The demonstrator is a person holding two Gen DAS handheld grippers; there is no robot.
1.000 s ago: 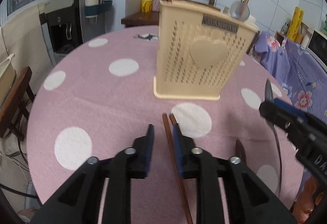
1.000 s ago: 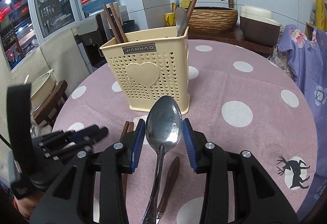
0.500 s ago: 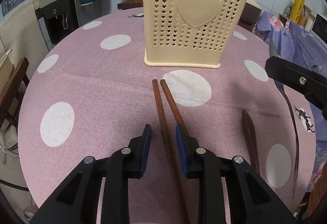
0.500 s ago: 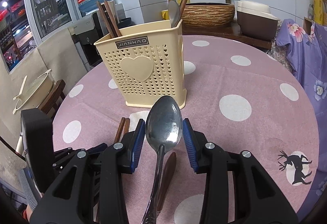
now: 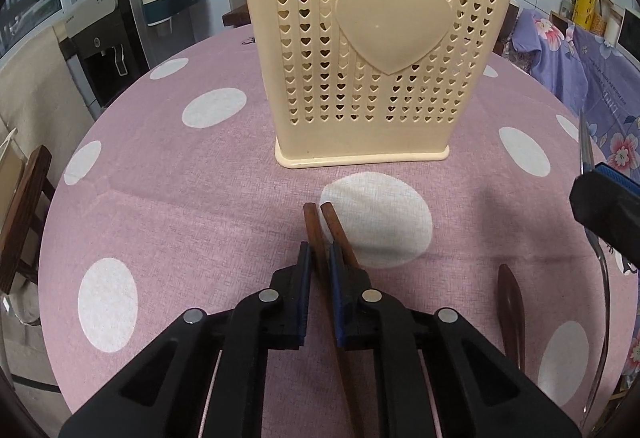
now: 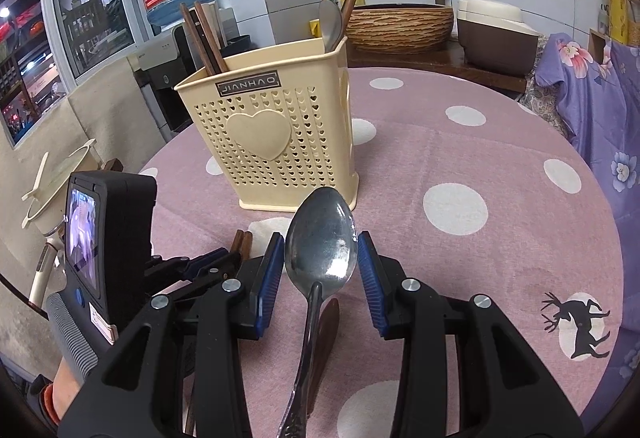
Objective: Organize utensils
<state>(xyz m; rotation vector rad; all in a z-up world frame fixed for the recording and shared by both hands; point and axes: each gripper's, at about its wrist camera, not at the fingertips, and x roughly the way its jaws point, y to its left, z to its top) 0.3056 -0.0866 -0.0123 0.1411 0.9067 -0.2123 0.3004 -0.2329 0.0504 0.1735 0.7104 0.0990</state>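
My left gripper (image 5: pixel 320 270) pinches one chopstick (image 5: pixel 312 234) on the counter (image 5: pixel 180 198); a second ago its jaws stood apart around it. Its twin (image 5: pixel 340 234) lies touching and could drag along. My right gripper (image 6: pixel 318 270) holds the spoon (image 6: pixel 320 242), short of the holder (image 6: pixel 272 134).

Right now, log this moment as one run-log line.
left gripper: shut on chopstick | right gripper: holding metal spoon | holder: upright on table
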